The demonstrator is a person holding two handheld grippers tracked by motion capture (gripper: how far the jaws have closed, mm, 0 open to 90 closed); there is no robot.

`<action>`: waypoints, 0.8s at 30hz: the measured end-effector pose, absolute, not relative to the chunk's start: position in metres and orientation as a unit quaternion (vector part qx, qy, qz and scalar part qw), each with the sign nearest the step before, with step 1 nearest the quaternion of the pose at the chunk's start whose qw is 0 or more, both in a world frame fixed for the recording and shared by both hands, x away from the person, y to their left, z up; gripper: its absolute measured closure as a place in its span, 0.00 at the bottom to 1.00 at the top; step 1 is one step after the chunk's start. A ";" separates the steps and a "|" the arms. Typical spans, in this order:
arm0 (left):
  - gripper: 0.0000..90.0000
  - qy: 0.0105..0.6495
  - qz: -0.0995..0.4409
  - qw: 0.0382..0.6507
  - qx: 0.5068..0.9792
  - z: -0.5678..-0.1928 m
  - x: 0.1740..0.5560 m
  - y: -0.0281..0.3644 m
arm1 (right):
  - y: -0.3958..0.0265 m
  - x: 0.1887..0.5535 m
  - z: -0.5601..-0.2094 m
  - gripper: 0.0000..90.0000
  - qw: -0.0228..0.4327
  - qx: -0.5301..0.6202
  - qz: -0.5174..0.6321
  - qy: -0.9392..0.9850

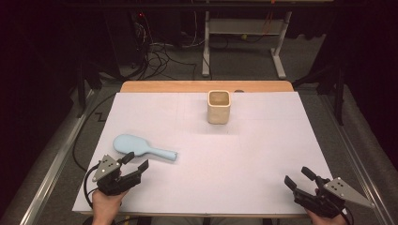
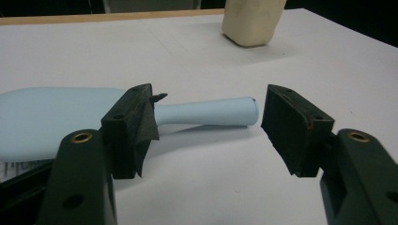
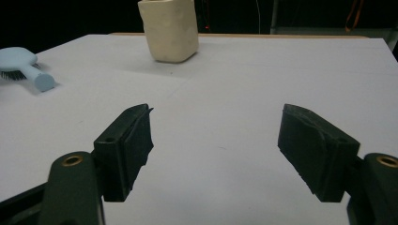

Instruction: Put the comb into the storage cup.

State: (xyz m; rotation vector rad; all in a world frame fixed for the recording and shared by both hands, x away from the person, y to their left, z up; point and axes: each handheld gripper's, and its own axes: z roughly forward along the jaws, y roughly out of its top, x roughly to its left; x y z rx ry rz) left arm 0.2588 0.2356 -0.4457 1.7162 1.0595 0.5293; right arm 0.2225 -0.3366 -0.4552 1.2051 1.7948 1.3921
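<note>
A: The left gripper point(image 1: 133, 164) sits just short of the pale blue hairbrush point(image 1: 143, 147), jaws spread wide with nothing between them. The brush lies flat on the white table point(image 1: 263, 159), at its left side, handle pointing toward the middle.

B: And the right gripper point(image 1: 300, 178) waits at the near right corner, its claw apart and empty too, well away from the brush.

A: To do this well, I'd say the left one should straddle the handle squarely, near the neck, before squeezing. A round handle could roll away.

B: Now the views. The right gripper view catches dark bristles under the brush head; from above that's just a smooth blue back.

A: And the high view looks straight into the cream cup point(image 1: 218, 107) at the far middle. It seems empty.
</note>
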 end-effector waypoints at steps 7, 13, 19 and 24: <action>0.40 0.433 0.213 0.504 0.716 -0.446 0.261 0.227 | -0.337 0.222 -0.455 0.30 0.281 0.449 0.520 0.670; 0.40 0.429 0.210 0.503 0.721 -0.446 0.264 0.219 | -0.337 0.222 -0.455 0.30 0.281 0.449 0.521 0.669; 0.40 0.423 0.207 0.504 0.724 -0.446 0.266 0.212 | -0.337 0.222 -0.455 0.30 0.282 0.448 0.522 0.669; 0.40 0.420 0.204 0.507 0.725 -0.445 0.268 0.206 | -0.337 0.222 -0.455 0.30 0.282 0.447 0.523 0.668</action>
